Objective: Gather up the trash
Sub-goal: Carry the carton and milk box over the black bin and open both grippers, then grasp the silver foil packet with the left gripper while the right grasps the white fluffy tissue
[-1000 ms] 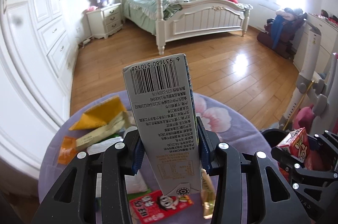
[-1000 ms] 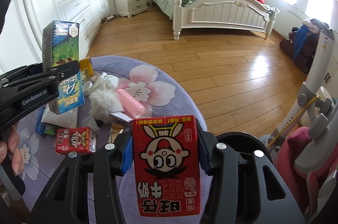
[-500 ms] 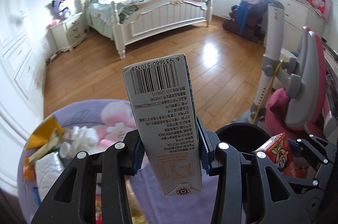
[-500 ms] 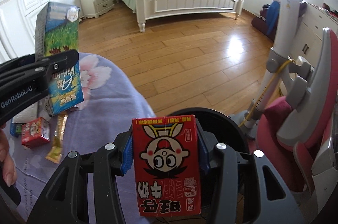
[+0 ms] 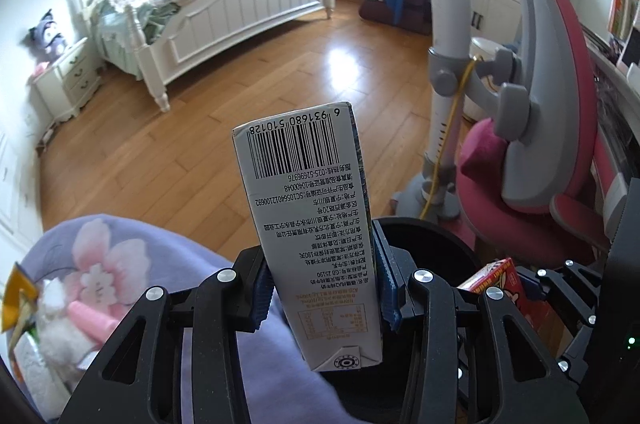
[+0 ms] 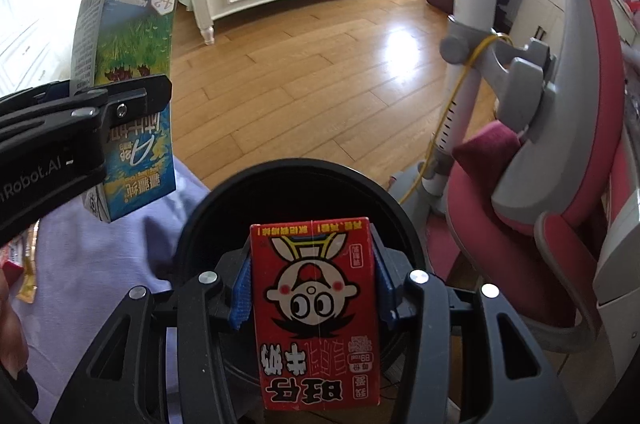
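My left gripper (image 5: pixel 324 288) is shut on a tall milk carton (image 5: pixel 308 220), its white barcode side facing the camera. In the right wrist view the same carton (image 6: pixel 132 95) shows its blue and green face, held by the left gripper (image 6: pixel 132 99) above the table's edge. My right gripper (image 6: pixel 312 284) is shut on a small red milk box (image 6: pixel 316 312) with a cartoon face, held over the mouth of a round black bin (image 6: pixel 296 179). In the left wrist view the bin (image 5: pixel 432 236) lies just behind the tall carton, and the red box (image 5: pixel 500 284) shows at the lower right.
A round table with a purple flowered cloth (image 5: pixel 120 264) holds more litter: a yellow wrapper (image 5: pixel 20 296), white fluff and a pink tube (image 5: pixel 92 320). A pink and grey chair (image 6: pixel 560 183) stands right of the bin. Wooden floor and a white bed (image 5: pixel 224 3) lie beyond.
Both grippers have swung right, away from the table's middle toward the black bin, and dropped lower. The red box now hangs over the bin's opening. Each grip is unchanged.
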A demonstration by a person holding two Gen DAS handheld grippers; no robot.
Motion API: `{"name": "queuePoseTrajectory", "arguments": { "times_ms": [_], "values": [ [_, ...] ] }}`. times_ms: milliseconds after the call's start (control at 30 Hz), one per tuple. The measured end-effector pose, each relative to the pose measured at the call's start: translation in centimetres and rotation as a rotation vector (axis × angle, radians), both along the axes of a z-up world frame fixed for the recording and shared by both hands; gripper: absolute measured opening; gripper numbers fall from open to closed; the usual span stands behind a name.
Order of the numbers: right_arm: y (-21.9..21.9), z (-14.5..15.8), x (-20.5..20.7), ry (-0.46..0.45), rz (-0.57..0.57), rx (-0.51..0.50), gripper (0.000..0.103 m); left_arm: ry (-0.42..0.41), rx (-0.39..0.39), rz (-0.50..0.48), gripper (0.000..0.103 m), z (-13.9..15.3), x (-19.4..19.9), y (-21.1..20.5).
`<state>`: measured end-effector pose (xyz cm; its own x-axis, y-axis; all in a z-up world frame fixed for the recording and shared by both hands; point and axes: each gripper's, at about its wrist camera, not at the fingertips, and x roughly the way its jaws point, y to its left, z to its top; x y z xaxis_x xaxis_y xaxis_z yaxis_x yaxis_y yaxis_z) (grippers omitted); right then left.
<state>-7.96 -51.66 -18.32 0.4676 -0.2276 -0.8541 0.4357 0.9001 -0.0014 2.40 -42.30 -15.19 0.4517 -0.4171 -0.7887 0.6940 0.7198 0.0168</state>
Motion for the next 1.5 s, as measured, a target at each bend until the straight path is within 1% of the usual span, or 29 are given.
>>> {"name": "queuePoseTrajectory", "arguments": {
  "times_ms": [167,267,300,333,400,500,733,1200,1267,1300,1333,1400,1500],
  "values": [
    [-1.8,-1.7,0.0,0.033,-0.038,0.009,0.049,0.035,0.045,-0.032,0.044,-2.7,0.1,-2.7],
    [-2.5,-2.5,0.2,0.058,-0.059,-0.002,0.051,0.069,0.063,-0.035,0.045,-4.2,0.4,-3.7],
    [-2.6,-2.8,0.2,0.069,-0.069,-0.013,0.051,0.088,0.069,-0.037,0.046,-4.7,0.5,-4.0],
    [-2.8,-3.0,0.4,0.083,-0.070,-0.009,0.052,0.095,0.072,-0.035,0.050,-4.9,0.6,-4.0],
    [-2.9,-3.2,0.4,0.086,-0.072,-0.006,0.070,0.103,0.078,-0.031,0.058,-5.3,0.7,-4.3],
    [-2.8,-3.2,0.4,0.085,-0.069,-0.027,0.079,0.093,0.075,-0.023,0.058,-5.3,0.6,-4.2],
    [-3.3,-3.2,0.3,0.079,-0.074,-0.016,0.080,0.092,0.074,-0.014,0.058,-5.3,0.8,-4.1],
    [-3.1,-2.4,0.3,0.066,-0.082,-0.028,0.080,0.074,0.058,-0.011,0.058,-3.9,0.2,-3.1],
    [-2.9,-2.1,0.3,0.061,-0.079,-0.028,0.081,0.061,0.054,-0.008,0.069,-3.6,0.0,-2.9],
    [-2.8,-2.0,0.3,0.060,-0.077,-0.031,0.081,0.043,0.048,-0.001,0.076,-3.3,-0.2,-2.6],
    [-2.6,-1.8,0.3,0.056,-0.075,-0.033,0.082,0.027,0.046,0.004,0.080,-3.0,-0.3,-2.4],
    [-2.2,-1.5,0.4,0.050,-0.070,-0.048,0.088,0.009,0.037,0.014,0.081,-2.5,-0.5,-2.0],
    [-1.8,-1.0,0.6,0.039,-0.066,-0.053,0.089,0.016,0.027,0.026,0.081,-1.9,-0.3,-1.4]
  ]
}}
